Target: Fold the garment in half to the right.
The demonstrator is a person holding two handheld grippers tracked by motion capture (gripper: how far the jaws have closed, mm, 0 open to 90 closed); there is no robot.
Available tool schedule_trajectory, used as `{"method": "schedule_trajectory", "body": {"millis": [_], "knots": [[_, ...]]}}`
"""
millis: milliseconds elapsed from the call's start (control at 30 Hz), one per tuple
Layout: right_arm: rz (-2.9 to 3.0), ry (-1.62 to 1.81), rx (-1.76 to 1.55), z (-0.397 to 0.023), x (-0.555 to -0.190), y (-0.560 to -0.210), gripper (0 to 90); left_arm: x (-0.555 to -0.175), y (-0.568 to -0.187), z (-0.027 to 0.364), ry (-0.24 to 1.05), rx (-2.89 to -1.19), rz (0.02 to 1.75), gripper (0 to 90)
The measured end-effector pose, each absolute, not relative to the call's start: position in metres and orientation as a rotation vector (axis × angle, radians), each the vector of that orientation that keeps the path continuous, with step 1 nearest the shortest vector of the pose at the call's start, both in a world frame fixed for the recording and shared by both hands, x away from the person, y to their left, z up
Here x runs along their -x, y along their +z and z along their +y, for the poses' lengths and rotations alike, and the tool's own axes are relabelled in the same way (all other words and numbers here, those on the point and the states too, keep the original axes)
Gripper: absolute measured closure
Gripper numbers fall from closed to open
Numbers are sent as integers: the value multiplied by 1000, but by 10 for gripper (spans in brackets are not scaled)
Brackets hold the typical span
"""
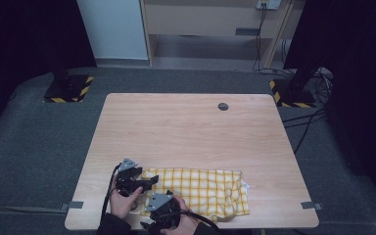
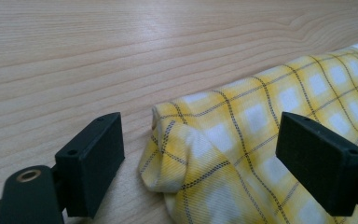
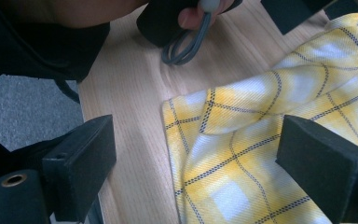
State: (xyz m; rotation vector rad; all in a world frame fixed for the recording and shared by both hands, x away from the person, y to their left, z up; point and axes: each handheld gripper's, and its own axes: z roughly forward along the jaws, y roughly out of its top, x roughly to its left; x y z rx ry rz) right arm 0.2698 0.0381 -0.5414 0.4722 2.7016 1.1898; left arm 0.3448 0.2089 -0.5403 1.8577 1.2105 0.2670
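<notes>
A: What's the fabric like?

B: A folded yellow-and-white checked woven cloth [image 1: 200, 191], soft and rumpled, lying at the near edge of the pale wood-grain worktop [image 1: 191, 127].

A: And the fingers?

B: The left gripper [image 2: 200, 154] has its fingers spread around the cloth's rounded corner fold; the right gripper [image 3: 196, 163] is spread over a flat corner. Neither pinches. The far worktop lies bare.

Grey carpet [image 1: 34, 132] surrounds the wooden table [image 1: 186, 127], shelf unit [image 1: 210, 24] behind.
</notes>
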Motion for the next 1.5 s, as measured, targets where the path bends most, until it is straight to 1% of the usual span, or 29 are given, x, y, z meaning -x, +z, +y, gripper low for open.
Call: {"method": "schedule_trajectory", "body": {"millis": [33, 100, 133, 167, 200, 267, 300, 333, 367, 400, 433, 467, 633, 667, 700, 733, 800, 833, 867, 900, 967, 1000, 1067, 1100, 1233, 1267, 1333, 1500], "knots": [[2706, 1191, -481, 38, -270, -542, 122, -345, -540, 208, 267, -1857, 1211, 176], [2707, 1192, -485, 38, -271, -542, 128, -344, -540, 208, 271, -1859, 1210, 189], [2693, 1194, -503, 37, -270, -542, 148, -345, -540, 208, 267, -1855, 1210, 230], [2693, 1194, -503, 37, -270, -542, 148, -345, -540, 209, 262, -1850, 1210, 230], [2688, 1196, -519, 37, -270, -541, 173, -345, -541, 209, 252, -1845, 1208, 283], [2674, 1202, -528, 36, -271, -541, 209, -346, -541, 209, 240, -1827, 1221, 320], [2674, 1202, -528, 36, -271, -541, 209, -346, -541, 209, 240, -1827, 1221, 340], [2659, 1206, -537, 36, -271, -541, 244, -347, -541, 210, 241, -1821, 1229, 350], [2659, 1206, -537, 36, -271, -541, 244, -347, -541, 210, 241, -1821, 1229, 378], [2655, 1209, -537, 35, -271, -541, 269, -347, -541, 210, 240, -1817, 1234, 378], [2641, 1214, -542, 35, -271, -541, 307, -347, -541, 209, 250, -1816, 1243, 408], [2639, 1214, -545, 35, -271, -541, 327, -347, -541, 209, 256, -1815, 1248, 428], [2618, 1226, -551, 34, -271, -541, 422, -348, -541, 208, 255, -1818, 1254, 536], [2618, 1226, -551, 34, -271, -541, 422, -348, -542, 207, 246, -1814, 1257, 536], [2614, 1227, -551, 34, -271, -541, 448, -348, -542, 207, 243, -1810, 1263, 565], [2610, 1230, -550, 34, -271, -541, 492, -349, -542, 206, 246, -1808, 1272, 616], [2606, 1233, -546, 34, -271, -541, 532, -350, -542, 205, 232, -1798, 1285, 664], [2606, 1233, -546, 34, -271, -541, 532, -350, -542, 205, 232, -1798, 1285, 692], [2601, 1233, -549, 34, -270, -541, 568, -350, -543, 204, 223, -1792, 1290, 707], [2601, 1233, -549, 34, -270, -541, 568, -350, -543, 203, 221, -1789, 1294, 707], [2594, 1231, -548, 33, -271, -541, 629, -350, -543, 202, 217, -1787, 1300, 737], [2594, 1231, -548, 33, -271, -541, 629, -350, -543, 202, 217, -1787, 1300, 748], [2586, 1224, -540, 34, -270, -541, 694, -351, -543, 202, 204, -1778, 1307, 754], [2586, 1224, -540, 34, -270, -541, 694, -351, -544, 203, 198, -1774, 1308, 754], [2571, 1212, -544, 34, -269, -541, 781, -352, -544, 203, 183, -1772, 1309, 779], [2571, 1212, -544, 34, -269, -541, 781, -351, -544, 203, 184, -1772, 1310, 779], [2557, 1199, -554, 34, -269, -541, 828, -351, -544, 203, 185, -1774, 1309, 787], [2559, 1223, -586, 32, -271, -540, 846, -352, -544, 204, 167, -1764, 1310, 791]]}}
